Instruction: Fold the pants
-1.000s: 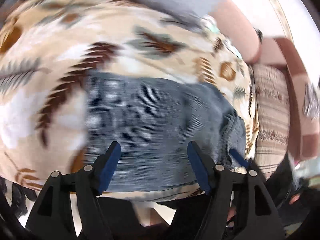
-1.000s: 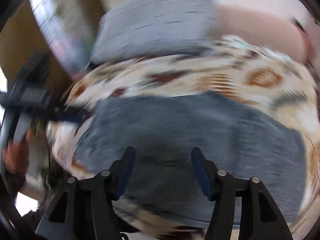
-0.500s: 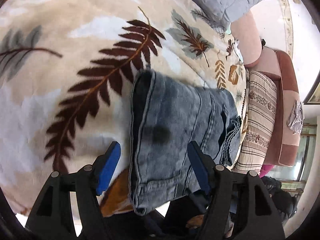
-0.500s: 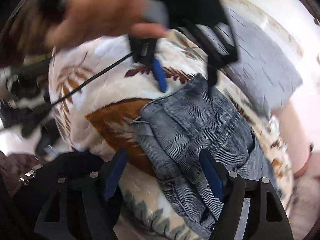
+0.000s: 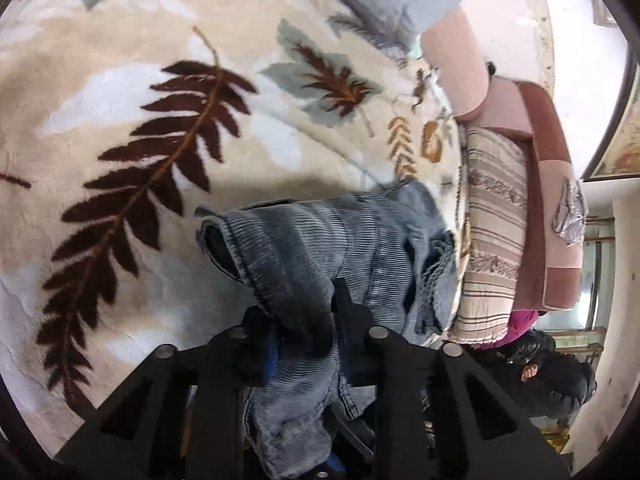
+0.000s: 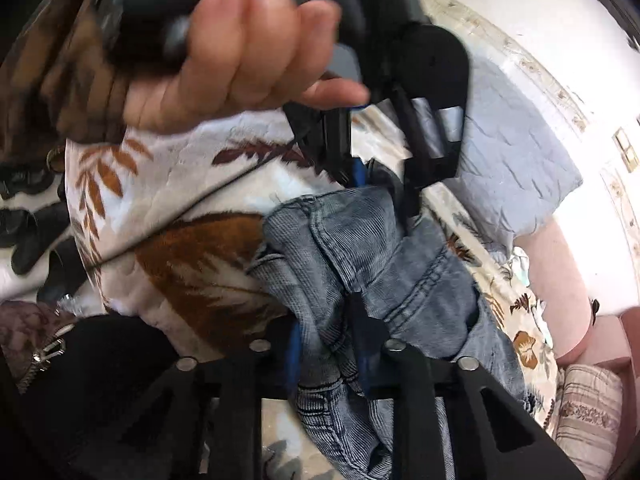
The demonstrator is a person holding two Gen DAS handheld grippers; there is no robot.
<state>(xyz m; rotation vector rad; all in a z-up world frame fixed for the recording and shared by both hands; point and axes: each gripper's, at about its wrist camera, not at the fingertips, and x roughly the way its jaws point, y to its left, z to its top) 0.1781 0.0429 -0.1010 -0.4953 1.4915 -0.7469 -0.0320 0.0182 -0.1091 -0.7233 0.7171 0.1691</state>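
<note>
Both claws, left (image 5: 302, 320) and right (image 6: 326, 334), just closed, pinching the pants (image 5: 320, 240).

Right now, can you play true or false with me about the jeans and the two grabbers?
1. The left gripper pinches the jeans. True.
2. The right gripper is wide open with nothing in it. False: its jaws have just closed on the jeans.
3. The jeans lie on a leaf-patterned blanket. True.
4. The jeans are bright red. False: they are faded blue-grey.
5. A hand holds the left gripper. True.
</note>
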